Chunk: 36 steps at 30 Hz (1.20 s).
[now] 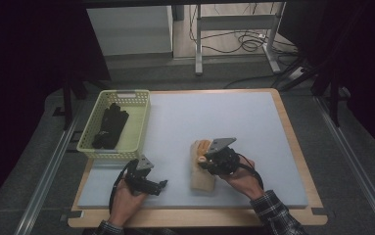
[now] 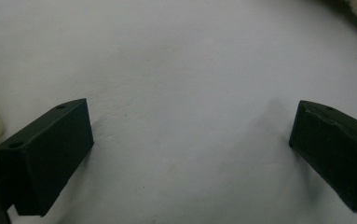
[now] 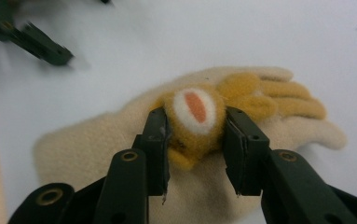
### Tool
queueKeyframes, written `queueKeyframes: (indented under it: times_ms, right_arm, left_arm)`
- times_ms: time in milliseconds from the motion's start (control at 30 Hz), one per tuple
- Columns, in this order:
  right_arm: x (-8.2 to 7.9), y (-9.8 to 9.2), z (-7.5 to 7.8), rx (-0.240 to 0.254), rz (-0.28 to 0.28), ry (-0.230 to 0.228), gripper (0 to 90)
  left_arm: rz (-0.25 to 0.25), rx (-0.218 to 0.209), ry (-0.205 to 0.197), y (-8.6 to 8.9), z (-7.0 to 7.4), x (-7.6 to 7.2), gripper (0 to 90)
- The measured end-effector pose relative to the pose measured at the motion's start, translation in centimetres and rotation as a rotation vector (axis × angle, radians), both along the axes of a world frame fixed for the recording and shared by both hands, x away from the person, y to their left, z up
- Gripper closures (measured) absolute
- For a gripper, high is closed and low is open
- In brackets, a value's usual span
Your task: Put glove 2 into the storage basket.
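We judge the grasp underway: our right gripper has its jaws clamped on the cream fleece mitten's mustard-yellow plush patch; the left gripper waits, jaws apart; next likely a lift toward the pale yellow plastic basket.

No readable text, label, brand, number or sign anywhere in these views.

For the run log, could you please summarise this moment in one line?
right claw: shut on yellow felt glove | left claw: open above mat | basket: black gloves
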State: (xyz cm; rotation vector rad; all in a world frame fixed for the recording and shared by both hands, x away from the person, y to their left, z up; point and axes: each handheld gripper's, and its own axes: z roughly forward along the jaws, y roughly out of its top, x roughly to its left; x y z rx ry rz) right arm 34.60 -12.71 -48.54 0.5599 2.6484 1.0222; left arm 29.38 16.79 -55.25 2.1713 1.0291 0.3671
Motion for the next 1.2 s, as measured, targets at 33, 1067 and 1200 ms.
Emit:
queueKeyframes:
  times_ms: [33, 1067, 1200]
  right_arm:
    - [0.1, 0.1, -0.3, -0.007, -0.001, 0.003, 60.6]
    - [-1.0, -6.4, -2.7, 0.114, -0.141, 0.095, 85.8]
    - [-1.7, -6.1, -3.5, 0.098, -0.121, 0.097, 85.8]
  left_arm:
    - [0.000, 0.000, 0.000, 0.0, 0.0, 0.0, 0.0]
    - [0.000, 0.000, 0.002, 0.0, 0.0, 0.0, 0.0]
    - [0.000, -0.001, 0.002, 0.0, 0.0, 0.0, 0.0]
